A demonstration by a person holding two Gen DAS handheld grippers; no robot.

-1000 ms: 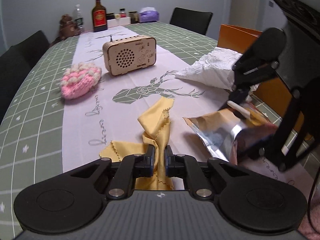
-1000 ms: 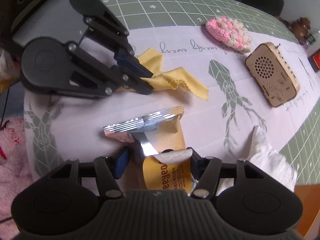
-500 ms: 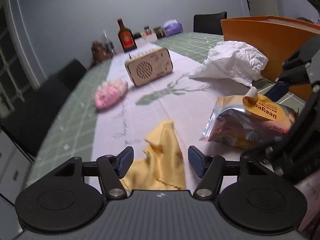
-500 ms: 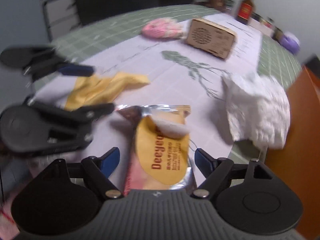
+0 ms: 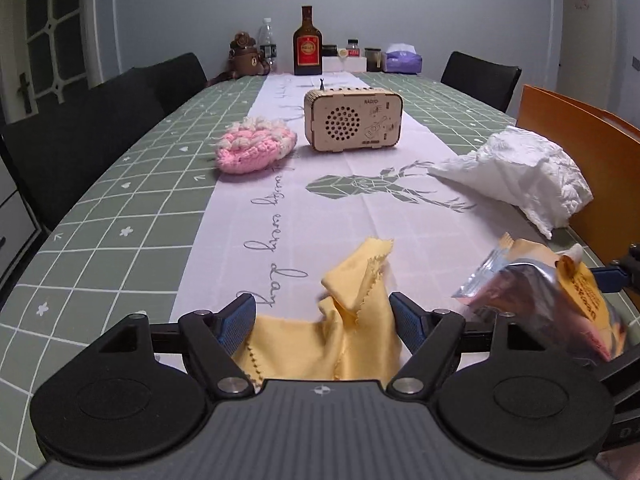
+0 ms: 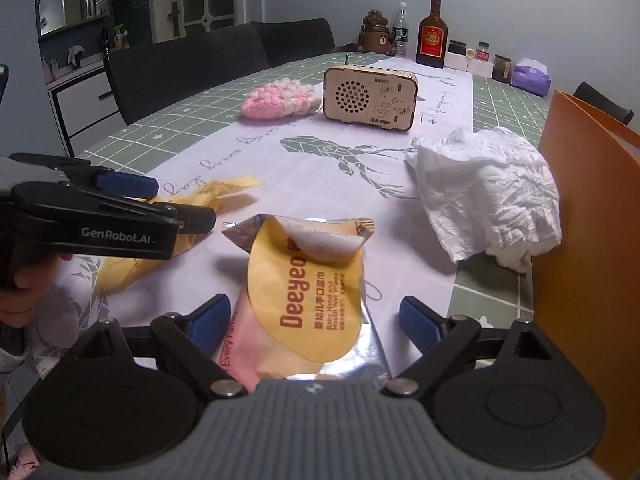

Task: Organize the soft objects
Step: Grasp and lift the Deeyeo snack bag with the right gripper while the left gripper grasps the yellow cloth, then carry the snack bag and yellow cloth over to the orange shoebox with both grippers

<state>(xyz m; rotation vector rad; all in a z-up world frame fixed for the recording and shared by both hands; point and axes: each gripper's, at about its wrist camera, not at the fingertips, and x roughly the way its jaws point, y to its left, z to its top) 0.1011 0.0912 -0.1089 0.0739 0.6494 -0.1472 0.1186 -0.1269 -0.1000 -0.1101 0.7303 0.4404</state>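
A crumpled yellow cloth lies on the table runner between the open jaws of my left gripper; it also shows in the right wrist view. A wet-wipes pack with a yellow label lies between the open jaws of my right gripper, its flap peeled up; it also shows in the left wrist view. A pink crocheted piece and a crumpled white cloth lie farther up the table. The left gripper shows at the left of the right wrist view.
A wooden radio stands mid-table. An orange bin stands at the right edge beside the white cloth. A bottle, jars and a tissue pack stand at the far end. Black chairs line the left side.
My left gripper has opened and let go of the yellow cloth, which now lies on the table. My right gripper has opened off the wipes pack. Both grippers have levelled and drawn back.
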